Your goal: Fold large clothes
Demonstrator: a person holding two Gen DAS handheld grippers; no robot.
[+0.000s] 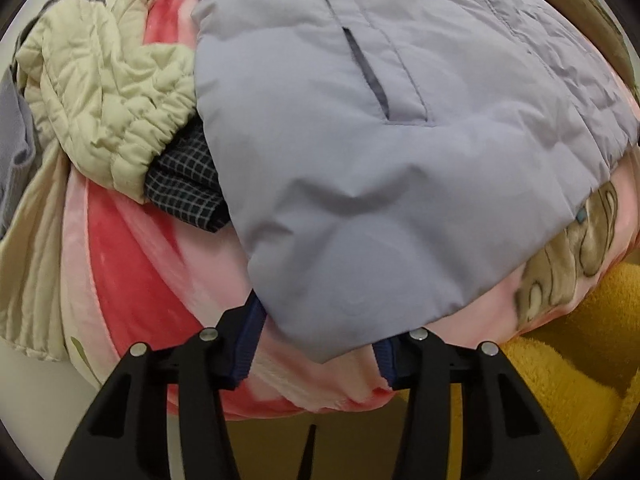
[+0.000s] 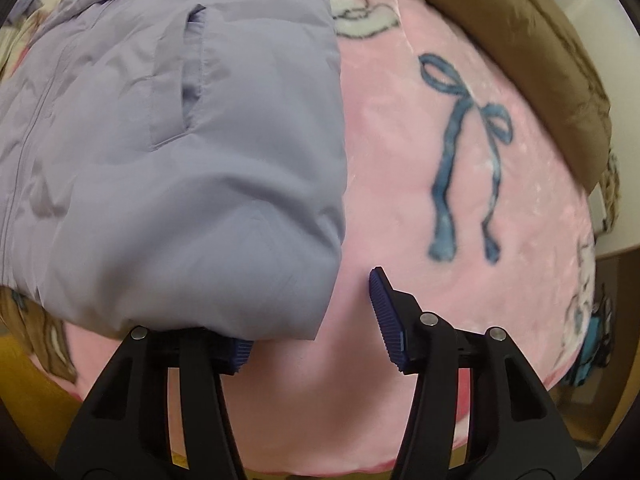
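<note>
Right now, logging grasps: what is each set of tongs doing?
Left tongs: open, straddling the lilac jacket hem.
Right tongs: open, at the jacket's corner.

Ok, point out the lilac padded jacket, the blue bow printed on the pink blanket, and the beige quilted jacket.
lilac padded jacket [image 1: 400,168]: left wrist view, on the front panel below the pocket.
blue bow [image 2: 466,152]: right wrist view, near the knot, on the bow's left ribbon.
beige quilted jacket [image 1: 104,92]: left wrist view, on the crumpled quilted body.

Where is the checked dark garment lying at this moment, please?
In the left wrist view, the checked garment lies left of centre, tucked between the beige quilted jacket and the lilac jacket.
</note>
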